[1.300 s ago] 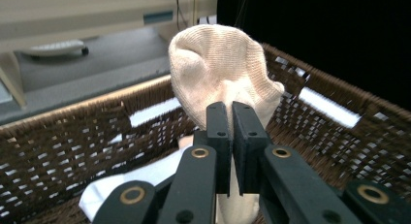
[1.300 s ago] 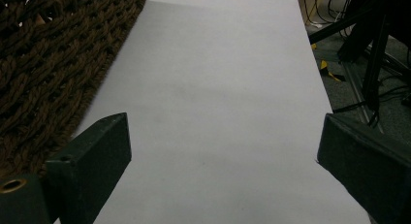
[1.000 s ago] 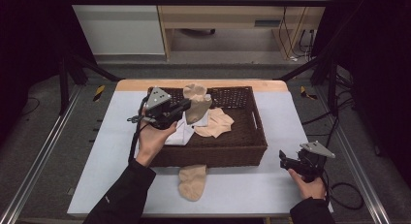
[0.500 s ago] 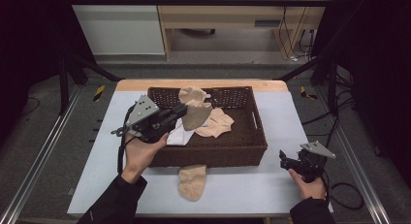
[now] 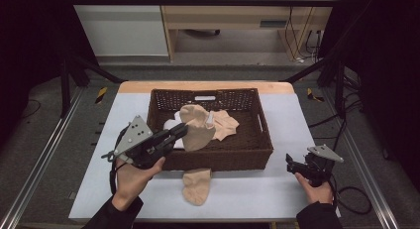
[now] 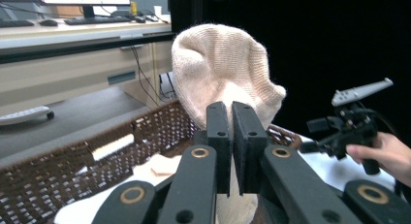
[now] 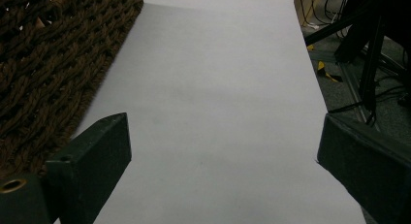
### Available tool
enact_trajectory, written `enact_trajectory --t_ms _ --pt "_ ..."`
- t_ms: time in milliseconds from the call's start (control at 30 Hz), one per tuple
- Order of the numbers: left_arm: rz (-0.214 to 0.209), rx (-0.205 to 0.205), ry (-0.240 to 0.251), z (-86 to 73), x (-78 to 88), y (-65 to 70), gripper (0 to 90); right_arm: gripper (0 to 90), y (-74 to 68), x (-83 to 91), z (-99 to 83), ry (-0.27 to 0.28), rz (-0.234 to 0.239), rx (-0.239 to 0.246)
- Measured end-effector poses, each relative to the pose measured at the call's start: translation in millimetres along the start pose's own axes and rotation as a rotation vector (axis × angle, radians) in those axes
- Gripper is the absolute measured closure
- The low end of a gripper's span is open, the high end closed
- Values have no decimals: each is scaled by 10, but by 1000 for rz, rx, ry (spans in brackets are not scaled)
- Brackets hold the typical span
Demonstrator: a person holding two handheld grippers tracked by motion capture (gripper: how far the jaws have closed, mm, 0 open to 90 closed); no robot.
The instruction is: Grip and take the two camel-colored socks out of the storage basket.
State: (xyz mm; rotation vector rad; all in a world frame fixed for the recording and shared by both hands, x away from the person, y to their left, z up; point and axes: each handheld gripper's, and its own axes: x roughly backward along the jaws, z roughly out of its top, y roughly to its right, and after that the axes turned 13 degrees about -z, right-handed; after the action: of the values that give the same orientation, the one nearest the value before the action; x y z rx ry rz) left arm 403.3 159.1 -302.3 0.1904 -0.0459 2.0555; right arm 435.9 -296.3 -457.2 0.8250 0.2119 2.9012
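where the left claw [image 5: 181,131] hangs over the near-left part of the brown wicker basket [image 5: 257,140], its two black jaws are pressed tight together on a beige knitted sock [image 5: 196,132] — in the left gripper view the sock [image 6: 220,73] rises above the jaw tips in a rounded, ribbed bulge and a strip of it runs down between and below them. in the high view the sock is lifted clear of the basket floor and droops to the right of the claw, above the clothes lying inside: a white piece [image 5: 172,126] at the left and another beige sock [image 5: 227,124] towards the right. the hand [image 5: 130,174] holding this claw comes in from the bottom left, with the grey three-cornered plate [image 5: 132,135] on top tilted up.

a third beige sock [image 5: 196,185] lies flat on the white bench [image 5: 247,199], just in front of the basket's near wall, its top edge touching or nearly touching the weave.

the right claw [image 5: 291,164] rests low at the near-right corner of the bench, well apart from the basket's right end, held by the other hand [image 5: 314,189]. its jaws stand wide apart with nothing between them — the right gripper view shows bare white bench [image 7: 218,112] between the two pads, and the side of the basket [image 7: 43,69] at the left.
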Motion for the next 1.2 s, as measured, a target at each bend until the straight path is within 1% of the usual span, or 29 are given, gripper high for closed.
enact_trajectory --t_ms 67,133,167,200,233,333,367,400,433,567,600,633,667,700,767,833,867,900,933,1033,1167,1200 --pt "-4 -1 -6 -27 6 16 858 54 -1 2 -1 1 0 0" --pt "-16 5 -23 -120 15 52 858 54 0 0 -3 2 -1 4" --pt "-16 5 -23 -120 15 52 858 54 1 -1 -3 2 -1 4" --pt "-24 9 -40 -188 14 74 858 54 -1 1 -2 0 -1 0" --pt "-24 9 -40 -188 14 74 858 54 -1 1 -2 0 -1 0" --pt "-42 19 -63 -297 20 111 859 53 3 3 -5 1 0 2" --pt "-50 23 -82 -375 29 133 858 54 5 3 -7 1 -1 1" --pt "-51 25 -93 -415 31 143 858 54 6 4 -8 0 -2 0" --pt "-51 25 -93 -415 31 143 858 54 7 4 -8 0 -2 -1" --pt "-56 49 -136 -590 27 151 858 54 6 4 -8 1 0 2" --pt "-59 65 -158 -683 15 142 858 54 5 4 -8 2 -1 3" --pt "-59 65 -158 -683 15 142 858 54 5 3 -9 2 -1 3" --pt "-65 88 -178 -778 -4 132 858 54 5 4 -9 1 -1 2" --pt "-65 88 -178 -778 -4 132 858 54 5 4 -9 1 -1 2" --pt "-67 111 -199 -869 -30 114 858 54 4 3 -9 0 -1 2" --pt "-68 124 -231 -952 -63 92 858 54 1 3 -9 -2 1 5" --pt "-66 136 -262 -1038 -105 72 858 54 -2 2 -10 -2 0 7" --pt "-66 136 -262 -1038 -105 72 858 54 -1 2 -11 -2 0 8" --pt "-65 145 -276 -1086 -129 62 857 54 -1 3 -11 -3 1 7" --pt "-66 186 -328 -1240 -206 25 856 54 2 2 -12 -2 0 9" --pt "-44 192 -383 -1403 -290 -21 849 54 -4 4 -15 -7 3 6" --pt "-32 193 -411 -1468 -318 -41 837 54 -4 3 -15 -6 4 8"
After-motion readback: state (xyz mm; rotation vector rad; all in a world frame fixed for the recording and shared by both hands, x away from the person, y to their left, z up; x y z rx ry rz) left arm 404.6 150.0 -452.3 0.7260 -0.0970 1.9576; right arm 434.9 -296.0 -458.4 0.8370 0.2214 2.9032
